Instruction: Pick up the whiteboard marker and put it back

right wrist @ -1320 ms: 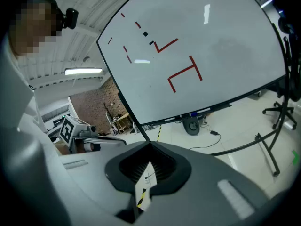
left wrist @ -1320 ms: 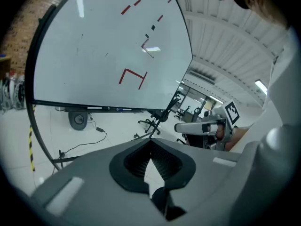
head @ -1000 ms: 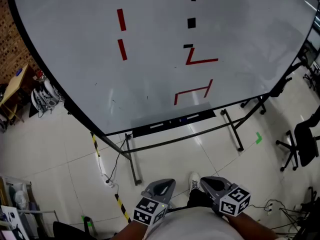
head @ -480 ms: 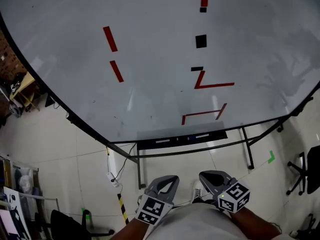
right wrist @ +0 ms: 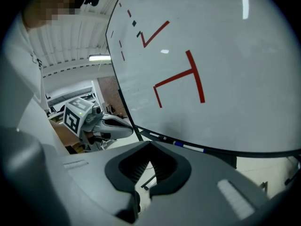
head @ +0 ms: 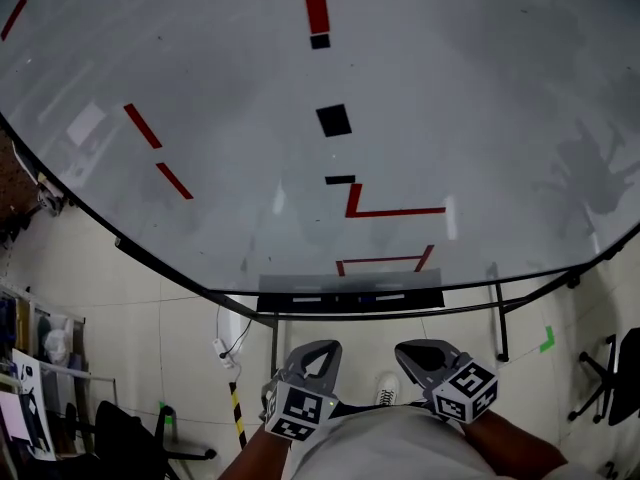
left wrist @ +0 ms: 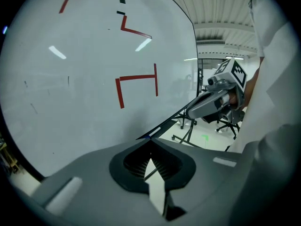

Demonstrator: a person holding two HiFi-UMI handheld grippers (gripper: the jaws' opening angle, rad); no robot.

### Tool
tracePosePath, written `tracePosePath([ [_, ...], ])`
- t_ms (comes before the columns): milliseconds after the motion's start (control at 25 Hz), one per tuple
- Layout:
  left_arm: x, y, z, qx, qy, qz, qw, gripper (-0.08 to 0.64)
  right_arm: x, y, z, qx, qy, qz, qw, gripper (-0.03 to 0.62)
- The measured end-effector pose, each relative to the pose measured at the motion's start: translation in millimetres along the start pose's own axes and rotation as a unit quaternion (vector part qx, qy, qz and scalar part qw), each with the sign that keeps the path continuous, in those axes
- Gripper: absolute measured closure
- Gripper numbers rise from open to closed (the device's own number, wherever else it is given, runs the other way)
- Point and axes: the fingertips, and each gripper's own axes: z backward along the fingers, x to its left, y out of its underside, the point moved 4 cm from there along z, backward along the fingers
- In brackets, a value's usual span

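Plainly nothing is done yet: the whiteboard marker (right wrist: 190,147) lies on the whiteboard tray (head: 350,303), lower centre of the head view. The left hand-held gripper (left wrist: 151,139) and right hand-held gripper (right wrist: 150,144) hover well apart from it, both with jaws together and empty.

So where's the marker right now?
The marker lies on the tray under the whiteboard, centre of the head view, just below the red lines.

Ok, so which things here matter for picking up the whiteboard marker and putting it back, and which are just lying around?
For the job: slim white markers in the black tray under the large white whiteboard; left gripper and right gripper, fingers shut, empty.
Lying about: black office chair, white power strip on the floor, green floor-tape mark.
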Motion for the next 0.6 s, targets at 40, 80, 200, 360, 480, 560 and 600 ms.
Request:
tracePosePath([
  [40,-2,0,-2,0.005,0.003,-0.003,1.0000,0.543,-2,2,0,0.001,-0.001,-0.004,1.000,0.591],
  [80,-3,1,-4,0.008,0.008,-0.006,0.9999,0.543,-3,3,-1,0.002,0.000,-0.005,1.000,0.591],
  [200,1,3,-11,0.026,0.009,-0.054,0.9981,0.543,-8,0,-9,0.000,0.012,-0.008,1.000,0.591],
  [360,5,10,-11,0.053,0.028,-0.147,0.9874,0.543,-2,0,-26,0.006,0.031,-0.032,0.999,0.591],
  [480,19,13,-10,0.050,0.044,-0.149,0.9865,0.543,7,3,-44,0.009,0.038,-0.047,0.998,0.591],
  [560,30,18,-10,0.052,0.043,-0.149,0.9865,0.543,14,6,-54,0.008,0.043,-0.057,0.997,0.591],
  [600,36,21,-10,0.054,0.040,-0.149,0.9865,0.543,17,7,-57,0.007,0.047,-0.060,0.997,0.591],
])
